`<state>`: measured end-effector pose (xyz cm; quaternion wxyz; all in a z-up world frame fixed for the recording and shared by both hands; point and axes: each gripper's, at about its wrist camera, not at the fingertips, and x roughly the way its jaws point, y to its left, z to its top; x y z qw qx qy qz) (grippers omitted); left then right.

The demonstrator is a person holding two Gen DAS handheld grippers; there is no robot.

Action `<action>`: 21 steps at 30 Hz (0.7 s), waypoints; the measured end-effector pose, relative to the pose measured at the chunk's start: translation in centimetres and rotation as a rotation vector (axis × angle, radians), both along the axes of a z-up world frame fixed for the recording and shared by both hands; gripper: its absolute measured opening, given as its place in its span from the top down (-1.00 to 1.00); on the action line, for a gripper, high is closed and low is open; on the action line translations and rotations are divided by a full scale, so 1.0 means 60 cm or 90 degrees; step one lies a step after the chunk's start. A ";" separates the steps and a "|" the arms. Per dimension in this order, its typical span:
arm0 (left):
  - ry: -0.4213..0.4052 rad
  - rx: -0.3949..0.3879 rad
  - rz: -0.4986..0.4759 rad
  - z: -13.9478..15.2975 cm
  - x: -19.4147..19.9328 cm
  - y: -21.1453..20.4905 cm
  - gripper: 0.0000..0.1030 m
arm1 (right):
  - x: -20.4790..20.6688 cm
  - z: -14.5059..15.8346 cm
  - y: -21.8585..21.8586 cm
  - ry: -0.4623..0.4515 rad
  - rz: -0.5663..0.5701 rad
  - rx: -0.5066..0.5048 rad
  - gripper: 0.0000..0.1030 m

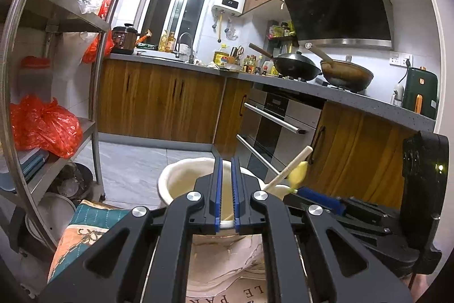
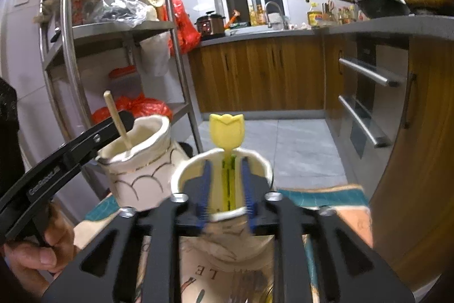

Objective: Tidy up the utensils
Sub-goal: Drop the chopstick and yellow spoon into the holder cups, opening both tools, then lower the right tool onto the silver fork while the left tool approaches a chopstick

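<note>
Two cream ceramic holders stand on a patterned mat. My left gripper [image 1: 226, 169] is nearly shut over the wavy-rimmed holder [image 1: 181, 175], with nothing visibly between its blue pads. A wooden chopstick [image 2: 119, 121] leans inside that holder [image 2: 142, 161]. My right gripper [image 2: 228, 175] sits at the smaller cup [image 2: 181, 175], its fingers either side of a utensil with a yellow tulip-shaped end [image 2: 227, 129] and a green stem, which stands in the cup. The pads are apart and blurred; contact is unclear. In the left wrist view the yellow utensil [image 1: 298, 173] and the chopstick [image 1: 289, 169] show at right.
A steel shelf rack [image 2: 119, 27] with red bags stands to the left. Wooden cabinets and an oven [image 1: 272, 121] lie ahead, with woks [image 1: 295, 66] on the counter. A patterned mat [image 1: 85, 234] covers the table. A hand [image 2: 37, 254] holds the left gripper.
</note>
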<state>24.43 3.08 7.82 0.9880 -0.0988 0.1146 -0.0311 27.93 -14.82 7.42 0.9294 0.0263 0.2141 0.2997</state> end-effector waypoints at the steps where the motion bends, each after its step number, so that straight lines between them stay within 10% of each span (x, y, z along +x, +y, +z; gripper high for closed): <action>1: -0.002 -0.002 0.001 0.002 -0.003 0.003 0.84 | 0.000 0.002 -0.001 -0.003 -0.003 0.001 0.23; 12: -0.018 -0.002 0.022 0.018 -0.059 0.040 0.43 | -0.015 0.012 -0.041 0.000 -0.019 0.028 0.12; 21: 0.079 -0.033 0.030 -0.005 -0.102 0.086 0.35 | -0.054 0.009 -0.070 0.035 -0.004 0.021 0.13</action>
